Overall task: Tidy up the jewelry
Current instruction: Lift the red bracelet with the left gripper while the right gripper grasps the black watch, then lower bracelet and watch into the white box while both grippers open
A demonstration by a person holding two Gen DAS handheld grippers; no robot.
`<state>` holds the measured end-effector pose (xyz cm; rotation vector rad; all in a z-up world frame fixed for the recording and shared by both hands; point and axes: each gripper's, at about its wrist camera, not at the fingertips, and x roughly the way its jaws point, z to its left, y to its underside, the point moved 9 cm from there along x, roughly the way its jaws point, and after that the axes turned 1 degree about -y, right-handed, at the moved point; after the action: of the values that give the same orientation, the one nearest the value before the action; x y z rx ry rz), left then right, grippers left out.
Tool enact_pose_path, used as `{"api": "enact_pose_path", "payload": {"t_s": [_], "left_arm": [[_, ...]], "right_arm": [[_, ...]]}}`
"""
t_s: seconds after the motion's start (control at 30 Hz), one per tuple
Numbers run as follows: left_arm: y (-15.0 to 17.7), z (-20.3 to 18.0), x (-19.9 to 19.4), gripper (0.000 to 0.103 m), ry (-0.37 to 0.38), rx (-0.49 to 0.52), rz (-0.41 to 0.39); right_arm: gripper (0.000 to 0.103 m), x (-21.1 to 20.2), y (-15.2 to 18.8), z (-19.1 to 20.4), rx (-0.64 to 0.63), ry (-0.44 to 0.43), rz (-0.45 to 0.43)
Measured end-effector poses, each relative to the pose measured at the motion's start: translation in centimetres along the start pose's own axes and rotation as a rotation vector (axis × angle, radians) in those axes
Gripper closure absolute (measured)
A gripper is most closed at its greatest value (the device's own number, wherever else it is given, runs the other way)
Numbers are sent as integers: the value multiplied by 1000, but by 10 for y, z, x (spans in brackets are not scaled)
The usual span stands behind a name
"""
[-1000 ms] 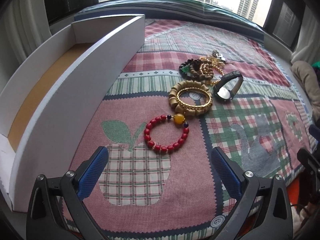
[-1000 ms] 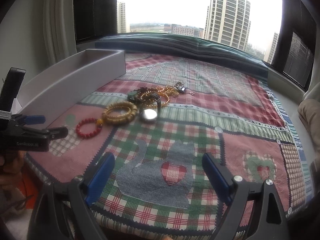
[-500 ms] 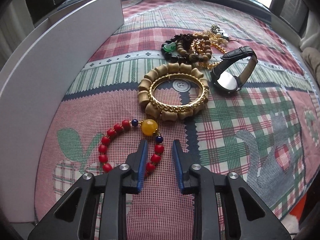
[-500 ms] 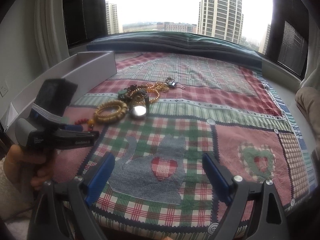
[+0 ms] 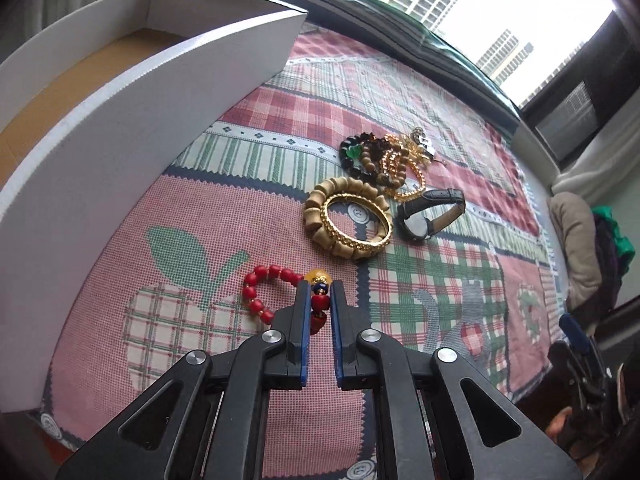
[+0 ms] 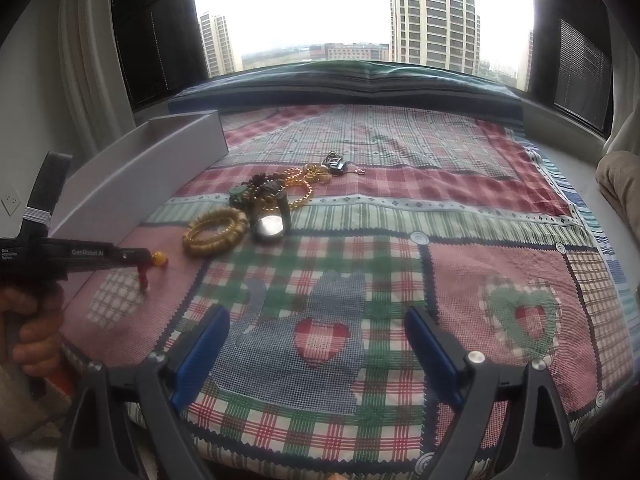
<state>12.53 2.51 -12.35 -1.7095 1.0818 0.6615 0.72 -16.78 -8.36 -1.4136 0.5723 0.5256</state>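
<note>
Right now the left gripper (image 5: 320,300) has its two blue-lined jaws drawn nearly together on the red bead bracelet (image 5: 266,284), pinching a few beads on the side nearest the big yellow bead (image 5: 318,277). From the right wrist view that bracelet looks partly raised off the patchwork quilt (image 5: 420,280) — red beads hang down below the closed tips while the yellow bead sticks out past them. A hand (image 6: 30,332) grips the handle of that tool at the quilt's near left corner.

Taking the white box (image 5: 132,128) as the landmark: the red bracelet sits just off the box's long side, toward its near end. Farther from the box lies a wooden bead bracelet (image 5: 320,208) with a gold bangle (image 5: 360,224) resting on it. A black-strapped watch (image 5: 432,212) lies just beyond those, on the side away from the box. Behind them, level with the box's far end, is a tangle of dark beads, a green stone and gold chain (image 5: 384,156).

The right gripper (image 6: 316,344) hangs over the near edge of the quilt, well apart from the box — its jaws stand wide with nothing between them.
</note>
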Motion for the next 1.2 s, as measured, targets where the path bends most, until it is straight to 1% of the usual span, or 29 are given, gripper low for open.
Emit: {"api": "enact_pose_path", "payload": {"t_s": [0.1,0.13,0.17,0.23,0.27,0.4,0.53,0.57,0.6,0.63,0.67,0.73,0.83,0.93,1.0,1.07,1.13,1.2], "left_arm": [[-1,7,-20,96,39,-37,-28],[-2,9,-22,96,51,-47,-32],[-1,9,-26,96,64,-56,-37],[-2,9,-32,96,85,-67,-44],[-3,9,-34,96,94,-70,-46],[-5,9,-47,96,123,-85,-57],[-10,10,-65,96,131,-88,-79],[-12,11,-70,96,129,-87,-87],[-14,12,-75,96,125,-87,-93],[-16,13,-82,96,122,-85,-102],[-18,14,-88,96,117,-83,-110],[-24,18,-104,96,101,-81,-131],[-35,24,-135,96,66,-86,-199],[-49,37,-170,96,20,-99,-274],[-58,51,-188,96,-4,-125,-304],[-68,67,-201,96,-25,-148,-322],[-76,89,-208,96,-91,-167,-341],[-85,113,-206,96,-157,-180,-347]], "right_arm": [[12,0,-23,-4,-28,-67,-56],[12,6,-31,-4,-42,-99,-57],[12,14,-35,-3,-61,-123,-32],[12,36,-43,7,-145,-162,39],[12,47,-47,12,-189,-165,58],[12,99,-64,40,-375,-185,120],[13,148,-76,55,-479,-192,160],[20,158,-78,56,-489,-190,180],[36,166,-79,56,-479,-199,209],[78,169,-80,57,-455,-230,233],[83,168,-81,55,-415,-265,257],[84,157,-86,51,-369,-274,259],[84,131,-94,53,-353,-270,225],[84,99,-114,69,-342,-297,171],[84,79,-131,89,-343,-333,129],[84,61,-151,116,-341,-383,86],[84,50,-169,147,-332,-448,54],[84,46,-186,185,-325,-523,42]]}}
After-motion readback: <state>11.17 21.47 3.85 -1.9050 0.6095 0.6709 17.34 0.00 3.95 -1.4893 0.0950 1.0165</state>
